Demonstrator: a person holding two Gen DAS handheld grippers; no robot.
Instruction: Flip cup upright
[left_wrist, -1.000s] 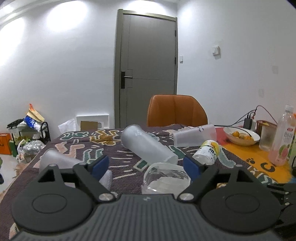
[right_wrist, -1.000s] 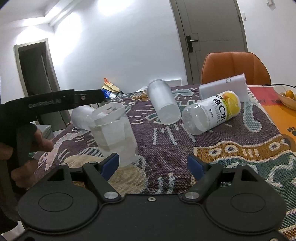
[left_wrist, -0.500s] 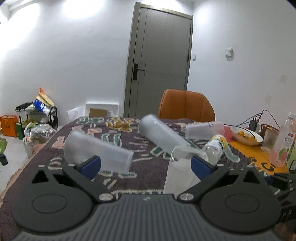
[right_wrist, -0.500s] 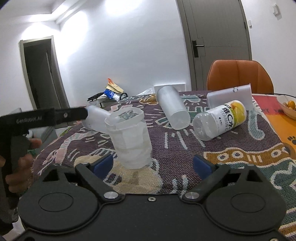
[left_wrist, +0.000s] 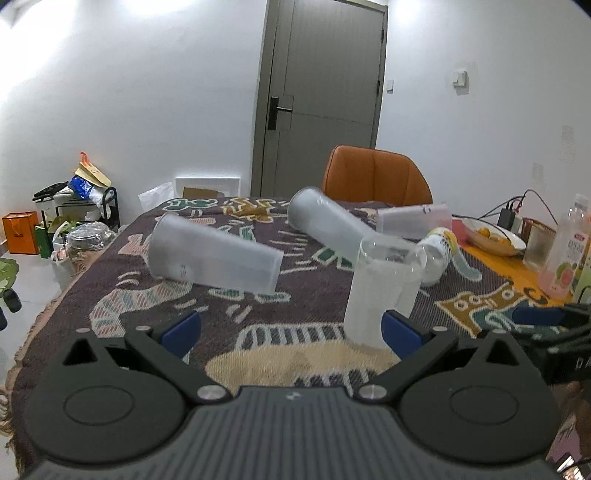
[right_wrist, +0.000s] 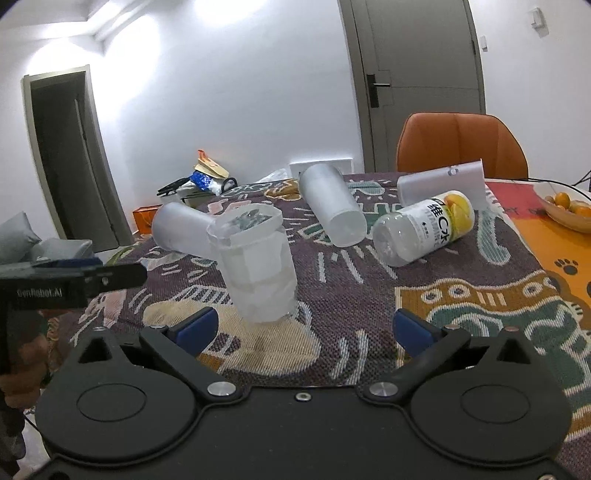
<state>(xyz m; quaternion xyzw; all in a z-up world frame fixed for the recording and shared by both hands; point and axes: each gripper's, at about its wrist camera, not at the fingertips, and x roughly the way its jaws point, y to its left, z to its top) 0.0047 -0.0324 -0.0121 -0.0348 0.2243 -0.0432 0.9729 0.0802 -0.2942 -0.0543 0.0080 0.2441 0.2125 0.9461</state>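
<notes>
Now the clear cup (left_wrist: 382, 288) stands mouth-up on the worktop (left_wrist: 317, 358) at about one o'clock, just beside the left gripper's (left_wrist: 291, 326) wide, empty jaws — best drawn straight back, without brushing it.

clear cup (left_wrist: 384, 288) went from lying between left gripper (left_wrist: 291, 330) fingers to upright by its right fingertip (left_wrist: 400, 328); left gripper backed off, jaws apart, nothing held.
</notes>
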